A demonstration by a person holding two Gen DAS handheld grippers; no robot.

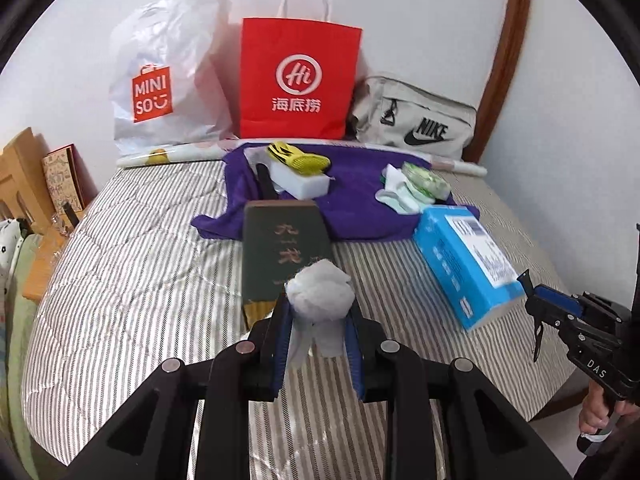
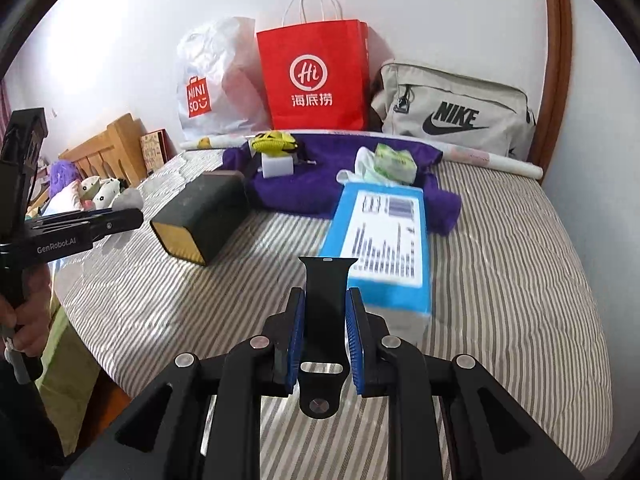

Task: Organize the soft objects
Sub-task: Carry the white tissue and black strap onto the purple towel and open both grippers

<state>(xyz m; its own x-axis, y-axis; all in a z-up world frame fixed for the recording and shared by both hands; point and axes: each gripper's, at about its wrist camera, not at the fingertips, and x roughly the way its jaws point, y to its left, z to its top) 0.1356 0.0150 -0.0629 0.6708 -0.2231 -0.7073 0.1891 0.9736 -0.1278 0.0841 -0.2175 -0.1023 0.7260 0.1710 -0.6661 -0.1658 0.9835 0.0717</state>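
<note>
I have the left gripper (image 1: 318, 316) clamped on a small bundle of white-grey knitted fabric (image 1: 319, 294), likely a balled sock; it sits low in the centre of the left wrist view, pinched between the blue pads, with loose ends hanging below. The right gripper (image 2: 324, 312) is closed on a flat black rubber watch strap (image 2: 323, 320), held upright in the lower centre of the right wrist view, its pin end pointing toward the camera.

Both loads appear clear of the grey-striped quilted bedspread (image 1: 132, 280). Ahead lie a dark green box with a gold end (image 2: 200, 216) and a light blue carton with a printed label (image 2: 380, 236); further up the frame is a purple cloth (image 1: 360, 216) carrying a white foam block (image 1: 300, 182), a yellow mesh item (image 1: 298, 158) and a green-wrapped packet (image 2: 394, 162). Against the wall stand a white plastic shopping bag (image 1: 172, 76), a red paper carrier bag (image 1: 298, 80) and a beige fabric sports bag (image 1: 416, 120).

I judge this a carry step. To do it well I'd keep both grips firm, since the bundle is squashy and could slip, pass well above the boxes, and choose one destination before releasing either piece. Where they belong, I cannot tell.
</note>
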